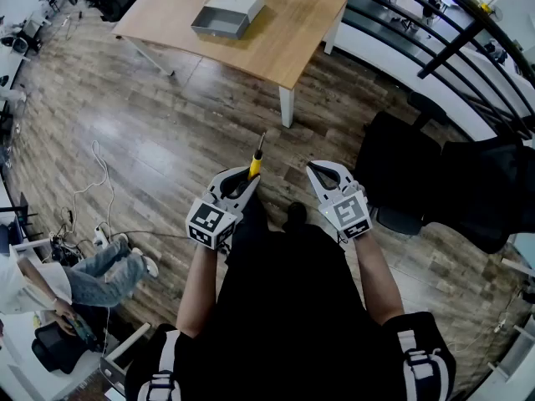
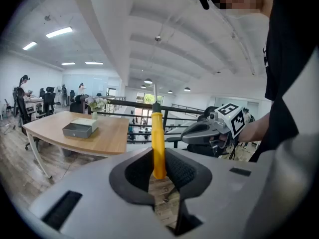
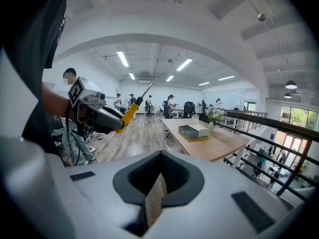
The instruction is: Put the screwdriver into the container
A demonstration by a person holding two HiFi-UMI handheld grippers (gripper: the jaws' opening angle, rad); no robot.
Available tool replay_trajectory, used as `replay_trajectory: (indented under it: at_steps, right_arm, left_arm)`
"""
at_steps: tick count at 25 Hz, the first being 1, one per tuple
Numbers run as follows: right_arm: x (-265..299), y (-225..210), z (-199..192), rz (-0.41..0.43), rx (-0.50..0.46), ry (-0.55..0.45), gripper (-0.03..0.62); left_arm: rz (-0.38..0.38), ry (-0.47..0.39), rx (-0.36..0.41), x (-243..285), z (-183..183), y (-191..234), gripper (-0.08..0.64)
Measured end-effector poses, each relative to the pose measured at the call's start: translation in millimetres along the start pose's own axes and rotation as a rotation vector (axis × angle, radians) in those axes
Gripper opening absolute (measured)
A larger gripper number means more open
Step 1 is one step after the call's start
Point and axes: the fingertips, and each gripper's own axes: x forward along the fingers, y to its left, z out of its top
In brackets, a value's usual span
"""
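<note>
A screwdriver (image 1: 255,164) with a yellow handle and thin metal shaft sticks up and forward out of my left gripper (image 1: 243,178), which is shut on the handle (image 2: 158,143). My right gripper (image 1: 324,174) hovers just to the right at the same height, shut, with nothing between its jaws. Both are held over the wooden floor in front of the person's body. The container (image 1: 227,12), a shallow grey open box, rests on the wooden table (image 1: 292,32) far ahead. From the right gripper view I see the screwdriver (image 3: 130,112) at left and the container (image 3: 194,130) ahead.
A black office chair (image 1: 468,190) stands at the right, beside a black railing (image 1: 435,32). Cables (image 1: 100,182) trail over the floor at left, where a seated person (image 1: 92,274) is. A vase of flowers (image 3: 213,116) stands on the table past the box.
</note>
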Motion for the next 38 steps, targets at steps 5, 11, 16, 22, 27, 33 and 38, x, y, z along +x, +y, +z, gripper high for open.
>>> replay_trajectory:
  at_steps: [5,11,16,22,27,33,38]
  right_arm:
    - [-4,0,0,-0.002,-0.015,0.0,0.025]
    - [9,3,6,0.024,-0.028,-0.001,0.025]
    - [30,4,19,0.029,-0.043,0.004,0.025]
    - [57,1,41,0.025,-0.041,-0.002,0.025]
    - [85,-5,52,0.014,-0.034,0.005,0.025]
    - [115,-6,63,0.003,-0.033,0.027,0.025]
    - [140,-4,76,-0.008,-0.044,0.039,0.025]
  left_arm:
    - [-0.003,-0.005,0.023,-4,-4,-3,0.083]
    - [0.047,-0.013,-0.005,-20,-13,14,0.083]
    - [0.065,-0.018,-0.02,-30,-12,37,0.083]
    - [0.053,-0.019,0.002,-31,1,67,0.083]
    - [0.034,-0.023,0.016,-26,12,99,0.083]
    - [0.013,-0.023,0.008,-27,16,132,0.083]
    - [-0.001,-0.027,0.001,-30,16,160,0.083]
